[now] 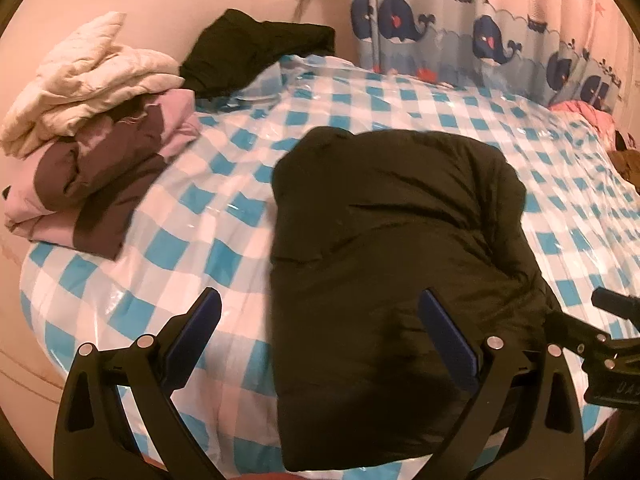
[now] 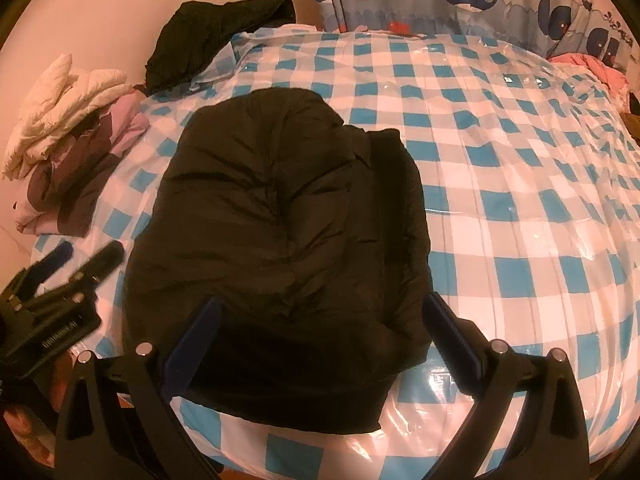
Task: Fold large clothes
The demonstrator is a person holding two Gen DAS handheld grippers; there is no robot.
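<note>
A large black padded jacket [image 1: 392, 248] lies folded into a thick oblong on the blue-and-white checked bed cover [image 1: 224, 200]. It also shows in the right wrist view [image 2: 280, 216]. My left gripper [image 1: 320, 312] is open and empty, its fingers spread over the jacket's near left edge. My right gripper [image 2: 320, 316] is open and empty above the jacket's near hem. The left gripper shows at the left of the right wrist view [image 2: 86, 254]. The right gripper's body shows at the right edge of the left wrist view [image 1: 608, 344].
A stack of folded clothes, cream on top of pink and brown [image 1: 96, 132], sits at the bed's far left. Another black garment [image 1: 252, 52] lies at the far corner by the wall. A whale-print curtain [image 1: 500, 28] hangs behind. Pink cloth [image 1: 584, 114] lies at the far right.
</note>
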